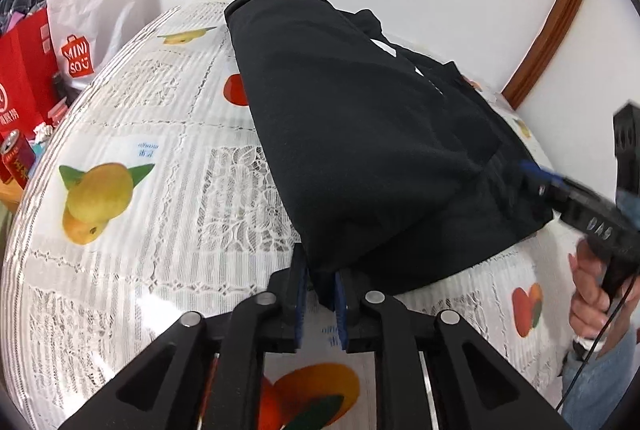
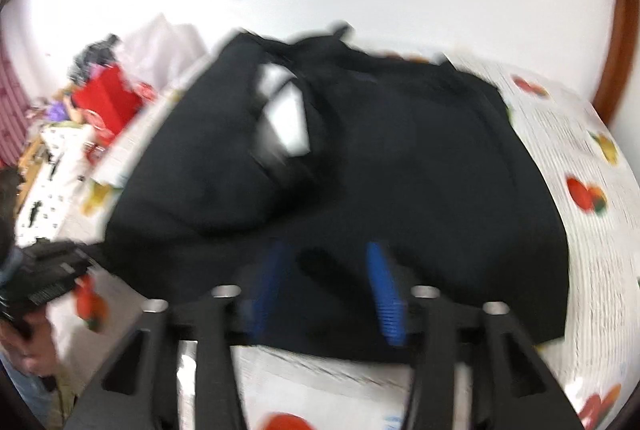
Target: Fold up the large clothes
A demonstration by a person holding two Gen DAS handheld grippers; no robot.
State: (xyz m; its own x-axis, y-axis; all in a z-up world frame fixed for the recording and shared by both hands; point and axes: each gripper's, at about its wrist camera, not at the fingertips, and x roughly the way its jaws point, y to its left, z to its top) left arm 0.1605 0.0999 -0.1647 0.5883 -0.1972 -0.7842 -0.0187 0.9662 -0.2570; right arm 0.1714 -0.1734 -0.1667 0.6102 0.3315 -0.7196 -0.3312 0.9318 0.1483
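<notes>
I am gripping the black garment's (image 1: 360, 149) hem in my left gripper (image 1: 320, 294), jaws nearly closed. My right gripper (image 2: 328, 286) is hovering wide apart over the cloth, holding nothing.

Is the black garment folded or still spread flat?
Folded over: the black garment lies doubled in layers on the tablecloth, not spread flat.

I am looking at the black garment (image 1: 360, 149), which is lying partly folded on the surface (image 1: 160, 189) and covering its middle and far side. One layer is doubling back over another, forming a thick, rumpled stack. A white patch (image 2: 286, 117) is showing among the folds near the top. The near corner is hanging at the front edge, right at my left fingers (image 1: 301, 294).
</notes>
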